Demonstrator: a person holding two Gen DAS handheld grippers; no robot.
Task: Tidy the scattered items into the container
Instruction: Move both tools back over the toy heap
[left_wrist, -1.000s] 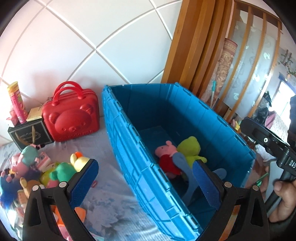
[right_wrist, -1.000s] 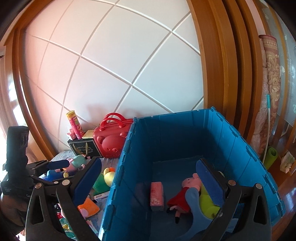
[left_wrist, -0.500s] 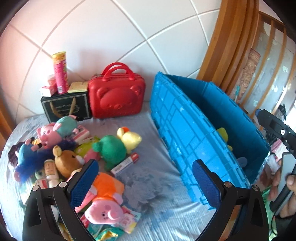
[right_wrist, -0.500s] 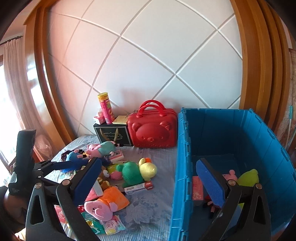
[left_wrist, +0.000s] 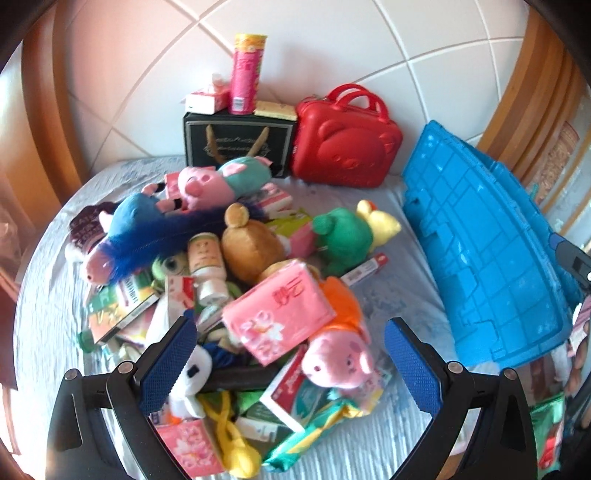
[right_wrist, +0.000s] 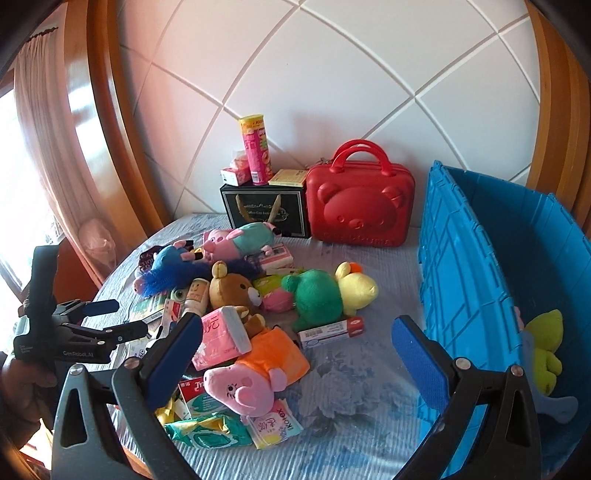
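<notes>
A heap of scattered items lies on the blue-grey bedspread. It includes a pink pig plush in an orange dress (left_wrist: 336, 358) (right_wrist: 243, 384), a pink tissue pack (left_wrist: 280, 314) (right_wrist: 221, 332), a green frog plush (left_wrist: 343, 236) (right_wrist: 317, 295), a brown bear (left_wrist: 251, 247) (right_wrist: 232, 288) and several small boxes and packets. The blue crate (left_wrist: 480, 258) (right_wrist: 461, 277) stands to the right, with a yellow-green plush (right_wrist: 546, 343) inside. My left gripper (left_wrist: 290, 354) (right_wrist: 118, 319) hangs open over the near part of the heap. My right gripper (right_wrist: 299, 343) is open and empty, above the bedspread between heap and crate.
A red bear-faced case (left_wrist: 347, 144) (right_wrist: 358, 206) and a black box (left_wrist: 236, 144) stand against the white padded wall, a pink tube can (left_wrist: 245, 74) on the box. Wooden frames rise on both sides. A hand (right_wrist: 22, 384) holds the left gripper.
Both views have swung left, away from the crate's inside and onto the toy heap. The left gripper has come lower over the heap. Both grippers have stayed open and empty.
</notes>
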